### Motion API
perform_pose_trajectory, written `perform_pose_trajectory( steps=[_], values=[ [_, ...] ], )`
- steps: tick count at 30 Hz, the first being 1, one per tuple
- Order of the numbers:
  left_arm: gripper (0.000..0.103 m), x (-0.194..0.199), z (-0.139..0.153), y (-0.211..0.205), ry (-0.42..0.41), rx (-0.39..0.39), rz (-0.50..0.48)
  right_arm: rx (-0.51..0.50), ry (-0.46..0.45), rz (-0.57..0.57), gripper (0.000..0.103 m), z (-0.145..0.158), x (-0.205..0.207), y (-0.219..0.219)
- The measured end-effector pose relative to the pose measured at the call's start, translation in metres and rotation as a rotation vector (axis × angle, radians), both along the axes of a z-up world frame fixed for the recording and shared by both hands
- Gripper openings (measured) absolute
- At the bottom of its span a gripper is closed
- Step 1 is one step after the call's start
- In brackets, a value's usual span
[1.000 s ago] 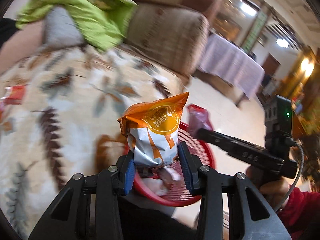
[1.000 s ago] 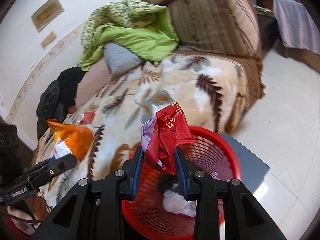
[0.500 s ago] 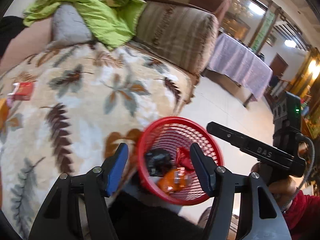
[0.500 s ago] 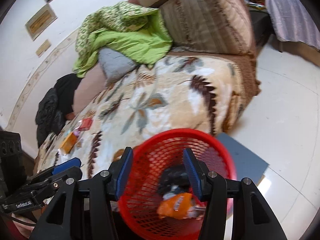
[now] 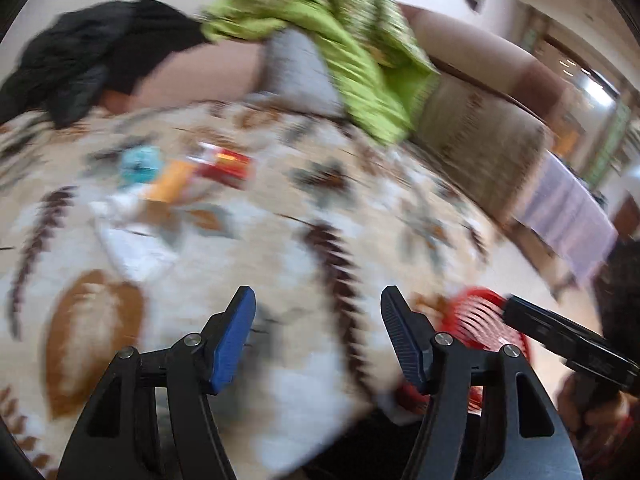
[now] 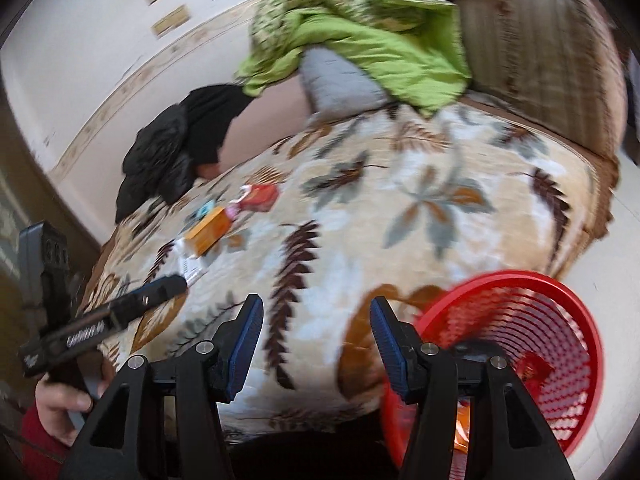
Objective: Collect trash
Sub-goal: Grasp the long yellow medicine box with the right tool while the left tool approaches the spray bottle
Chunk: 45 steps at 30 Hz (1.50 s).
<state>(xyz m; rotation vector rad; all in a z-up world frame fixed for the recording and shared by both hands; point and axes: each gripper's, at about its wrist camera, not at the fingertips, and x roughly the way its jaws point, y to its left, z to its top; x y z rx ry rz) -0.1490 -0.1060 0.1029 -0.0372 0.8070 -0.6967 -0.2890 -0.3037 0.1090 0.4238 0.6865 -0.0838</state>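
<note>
Several pieces of trash lie on the leaf-patterned sofa blanket [image 6: 400,240]: a red wrapper [image 5: 226,164] [image 6: 262,196], an orange packet [image 5: 170,182] [image 6: 210,234], a small teal item [image 5: 140,164] and white paper [image 5: 132,240] [image 6: 192,264]. The red mesh basket [image 5: 480,316] [image 6: 520,280] stands at the lower right and holds a red wrapper [image 6: 534,368] and an orange packet [image 6: 462,420]. My left gripper [image 5: 316,300] is open and empty above the blanket. The jaws of my right gripper [image 6: 316,308] are opening, with nothing between them. Both views are motion-blurred.
A green quilt [image 6: 360,40] and a grey pillow [image 6: 336,80] lie at the back of the sofa, with a black jacket [image 6: 180,148] to their left. The striped sofa arm [image 6: 540,60] is on the right. Pale floor [image 6: 624,216] and a cloth-covered table [image 5: 568,208] lie beyond.
Both grippers opened and dropped the orange bag and the red wrapper into the basket. Both then swung left, away from the basket and toward the litter on the blanket.
</note>
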Motion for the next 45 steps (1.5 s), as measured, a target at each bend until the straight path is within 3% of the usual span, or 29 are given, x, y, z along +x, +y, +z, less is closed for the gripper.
perform_pose_trajectory(
  steps=[4, 13, 21, 24, 27, 29, 32, 39, 45],
  values=[
    [0.064, 0.034, -0.013, 0.047, -0.041, 0.053, 0.172, 0.002, 0.027, 0.063, 0.06, -0.003, 0.034, 0.029],
    [0.064, 0.081, -0.039, 0.118, 0.05, 0.007, 0.42, 0.019, 0.072, 0.166, 0.06, -0.012, 0.136, 0.093],
    [0.064, 0.099, -0.051, 0.142, 0.094, 0.019, 0.519, 0.076, 0.131, 0.136, 0.059, -0.031, 0.259, 0.135],
    [0.064, 0.104, -0.054, 0.147, 0.1, 0.019, 0.523, 0.146, 0.168, 0.103, 0.059, -0.049, 0.291, 0.139],
    [0.064, 0.109, -0.053, 0.15, 0.092, 0.019, 0.523, 0.136, 0.209, 0.084, 0.056, -0.064, 0.31, 0.141],
    [0.064, 0.111, -0.051, 0.15, 0.082, 0.007, 0.511, 0.155, 0.215, 0.083, 0.038, -0.072, 0.312, 0.138],
    [0.064, 0.111, -0.043, 0.146, 0.035, 0.003, 0.494, 0.133, 0.193, 0.066, 0.025, -0.068, 0.302, 0.129],
    [0.064, 0.123, -0.03, 0.101, -0.063, 0.022, 0.353, 0.092, 0.091, 0.028, 0.024, -0.036, 0.253, 0.097],
    [0.064, 0.149, -0.045, 0.051, 0.048, -0.011, 0.215, 0.098, 0.07, -0.046, 0.024, -0.03, 0.212, 0.072]
  ],
)
